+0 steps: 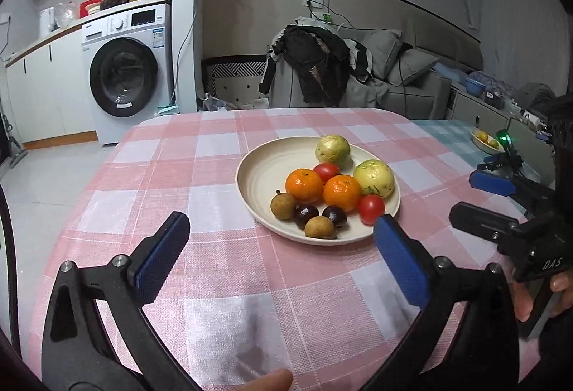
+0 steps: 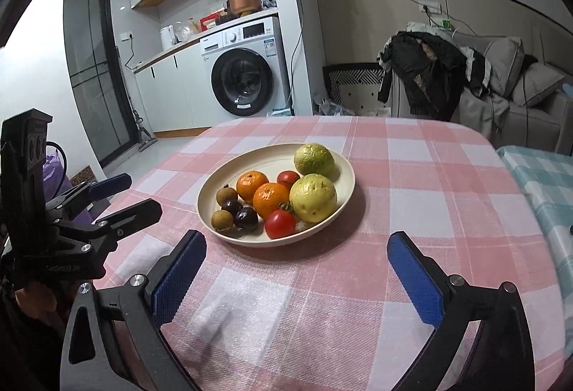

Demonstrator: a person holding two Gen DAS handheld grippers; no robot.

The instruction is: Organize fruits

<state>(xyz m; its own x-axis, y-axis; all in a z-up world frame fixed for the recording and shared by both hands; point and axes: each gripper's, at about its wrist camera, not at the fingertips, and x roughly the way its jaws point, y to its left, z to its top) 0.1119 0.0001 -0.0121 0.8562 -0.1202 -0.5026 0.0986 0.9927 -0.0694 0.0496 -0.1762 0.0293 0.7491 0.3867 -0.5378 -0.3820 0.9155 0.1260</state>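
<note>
Here, left gripper [image 1: 281, 233] fingers wide apart, empty, right gripper [image 2: 297, 253] likewise.

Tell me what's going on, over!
Left claw open, empty. Right claw open, empty. Fruit untouched on the plate, both claws short of it. Nothing between claws and plate, over.

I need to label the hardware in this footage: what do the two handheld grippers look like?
Both the left gripper and the right gripper are black angular frames with silver bolts and flat, textured blue pads on the jaws. The right one carries white lettering and a green light; bare fingers wrap its handle.
</note>
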